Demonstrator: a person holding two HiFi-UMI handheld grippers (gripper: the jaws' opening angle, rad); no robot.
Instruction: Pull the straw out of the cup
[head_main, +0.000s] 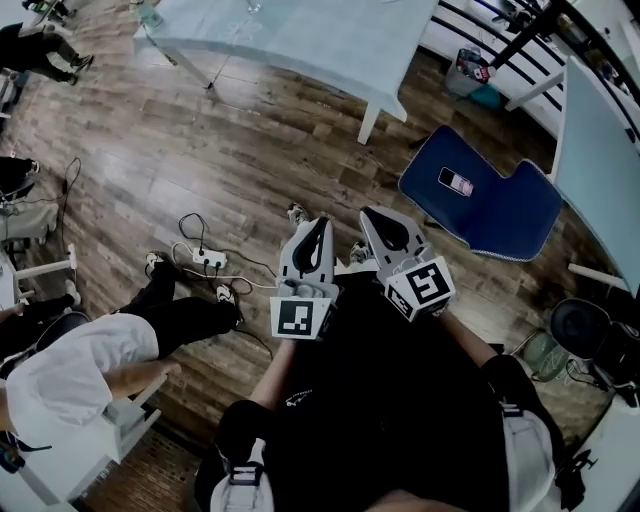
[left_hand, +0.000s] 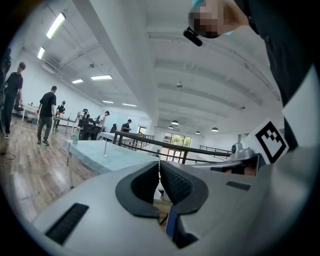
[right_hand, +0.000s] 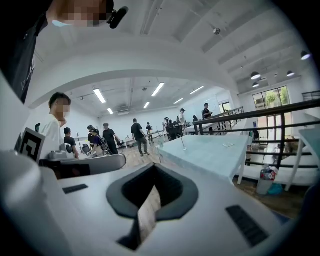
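No readable text, label, brand or number shows anywhere.

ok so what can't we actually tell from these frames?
- The cup and straw, head view: the top edge cuts off the table, and only a clear sliver shows there.
- Both gripper views: a thin upright thing stands on the table, too small to tell cup from straw.
- The person's hands, head view: hidden behind the bodies of the left gripper and the right gripper. Both are shut and empty.

Wood-plank floor (head_main: 250, 160): white power strip (head_main: 208, 260) with cables, blue pad (head_main: 500, 215) with phone (head_main: 456, 181) on top. Pale bench (head_main: 320, 40) at far side; small bottle (left_hand: 75, 135) near corner.
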